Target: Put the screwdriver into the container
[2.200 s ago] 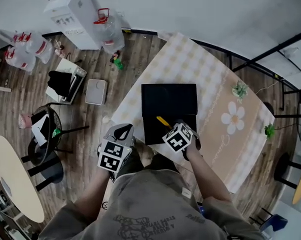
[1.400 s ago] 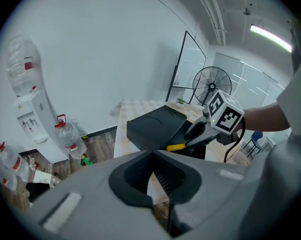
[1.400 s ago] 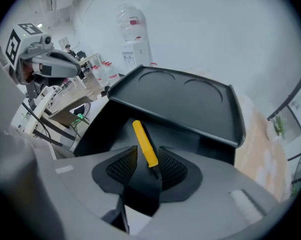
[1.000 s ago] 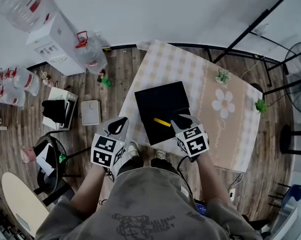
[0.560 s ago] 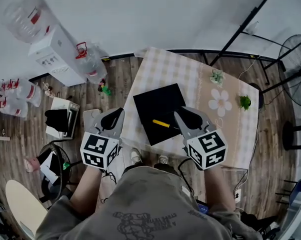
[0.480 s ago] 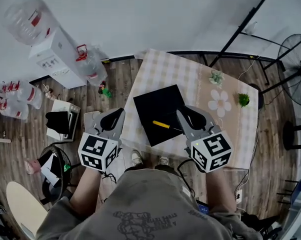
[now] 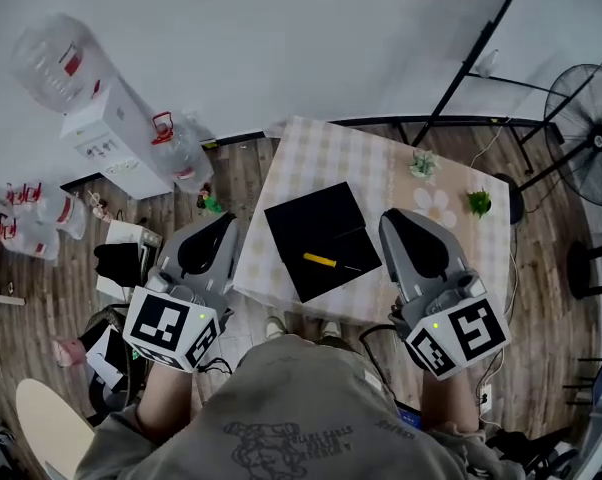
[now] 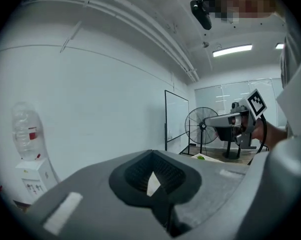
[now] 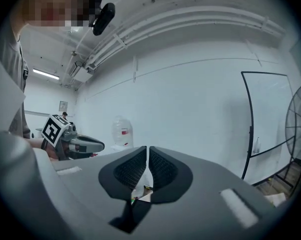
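The screwdriver (image 7: 319, 260), with a yellow handle and a thin shaft, lies inside the flat black container (image 7: 311, 218) on the checked table (image 7: 316, 153). Both grippers are held high above it, close to the head camera, and neither touches it. My left gripper (image 7: 224, 220) hangs over the floor left of the table, its pads together and empty (image 8: 151, 180). My right gripper (image 7: 393, 218) is above the table's right part; its jaws have just been closing, with only a hairline slit and nothing between them (image 9: 147, 171).
A water dispenser (image 7: 111, 133) and big water bottles (image 7: 186, 148) stand on the floor at the left. Two small plants (image 7: 478, 202) sit on the table's right end. A fan (image 7: 586, 108) and a black stand (image 7: 471, 58) are at the right.
Both grippers have risen toward the camera and tilted up to near level. The right jaws have drawn together. The screwdriver stays in the black container.
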A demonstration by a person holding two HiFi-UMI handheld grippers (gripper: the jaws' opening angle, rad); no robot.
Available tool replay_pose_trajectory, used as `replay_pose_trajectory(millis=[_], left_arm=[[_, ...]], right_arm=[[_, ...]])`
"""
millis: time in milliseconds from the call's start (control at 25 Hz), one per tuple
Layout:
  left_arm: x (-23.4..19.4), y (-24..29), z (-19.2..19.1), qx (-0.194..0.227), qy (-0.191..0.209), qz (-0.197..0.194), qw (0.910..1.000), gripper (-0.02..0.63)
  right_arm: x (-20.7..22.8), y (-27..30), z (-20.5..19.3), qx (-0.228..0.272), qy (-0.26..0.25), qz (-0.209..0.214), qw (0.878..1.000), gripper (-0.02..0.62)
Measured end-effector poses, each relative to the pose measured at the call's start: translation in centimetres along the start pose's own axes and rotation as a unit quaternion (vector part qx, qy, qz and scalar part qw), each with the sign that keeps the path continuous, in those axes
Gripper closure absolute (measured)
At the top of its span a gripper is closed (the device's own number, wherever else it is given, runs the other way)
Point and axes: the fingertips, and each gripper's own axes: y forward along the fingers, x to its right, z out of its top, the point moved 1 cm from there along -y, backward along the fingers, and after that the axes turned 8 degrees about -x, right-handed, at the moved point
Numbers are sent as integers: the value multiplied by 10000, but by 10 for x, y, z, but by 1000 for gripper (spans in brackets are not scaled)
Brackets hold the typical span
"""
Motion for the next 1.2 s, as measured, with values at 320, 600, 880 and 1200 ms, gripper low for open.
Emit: replay_pose_trajectory(millis=[320,600,880,1200], left_arm=[[6,-17,24,204,181,58,9996,605],[6,-17,12,67,104,53,9999,604],[11,-12,6,13,45,-14,10000,606],[12,-7,6,-11,38,-65,10000,605]], right_arm=[[0,-28,14,371,186,-37,9991,568],[-1,-22,-8,-19,165,-37,9999,568],[-1,-19,-19,-217,172,-46,9996,568],[7,-21,-25,-314,197,-173,9992,569]])
